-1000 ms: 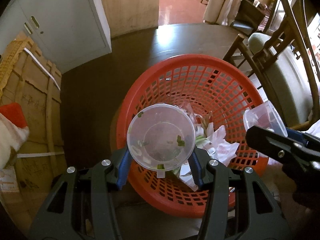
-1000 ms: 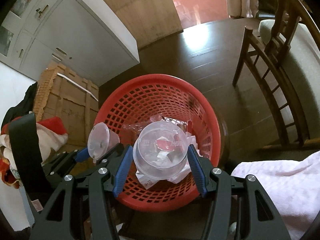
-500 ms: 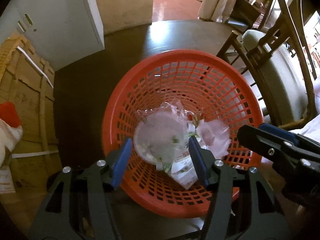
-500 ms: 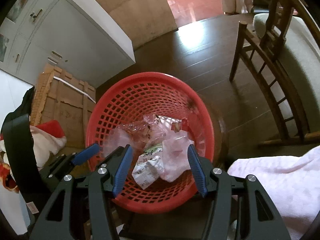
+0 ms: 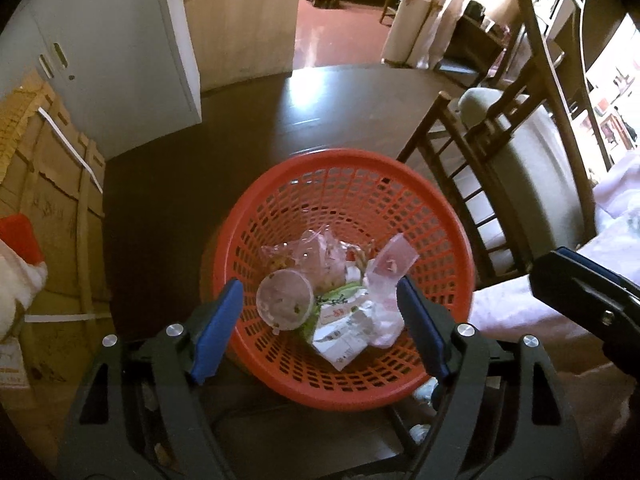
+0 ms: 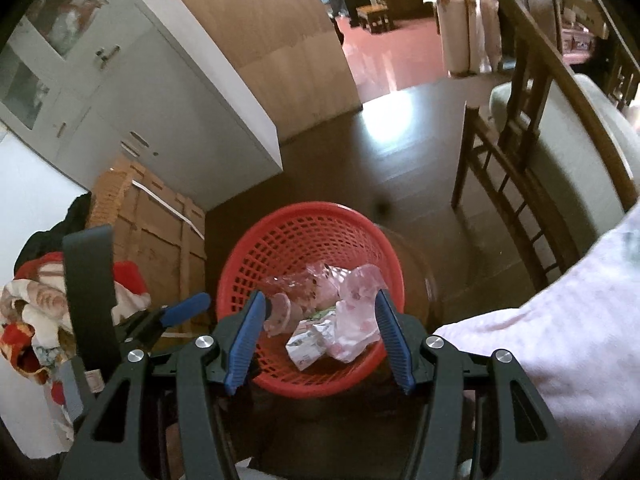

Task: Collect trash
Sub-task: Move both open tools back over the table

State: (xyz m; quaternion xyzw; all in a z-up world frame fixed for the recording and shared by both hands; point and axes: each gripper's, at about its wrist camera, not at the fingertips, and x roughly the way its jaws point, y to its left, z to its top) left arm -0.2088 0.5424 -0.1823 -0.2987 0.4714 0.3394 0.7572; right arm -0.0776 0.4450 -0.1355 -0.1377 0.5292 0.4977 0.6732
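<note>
A red mesh basket (image 5: 340, 156) stands on the dark floor under both grippers. In it lie a round clear plastic lid (image 5: 285, 306), a clear plastic cup (image 5: 394, 260), a printed paper wrapper (image 5: 344, 328) and crumpled film. My left gripper (image 5: 318, 282) hangs above the basket's near side with its jaws opening and nothing between them. The right wrist view shows the same basket (image 6: 312, 208), with the lid (image 6: 284, 312) and cup (image 6: 360, 284) inside. My right gripper (image 6: 319, 293) is open and empty above it. The left gripper's blue fingertip (image 6: 192, 304) shows at its left.
A wooden chair with a pale cushion (image 5: 520, 152) stands right of the basket. Strapped cardboard boxes (image 5: 52, 184) and a grey cabinet (image 5: 120, 60) are on the left. A pink cloth (image 6: 560, 320) covers the lower right, and a heap of clothes (image 6: 32, 304) lies left.
Both grippers let go of their clear plastic pieces, which dropped into the basket. Both then rose away from it, and the left jaws spread wider.
</note>
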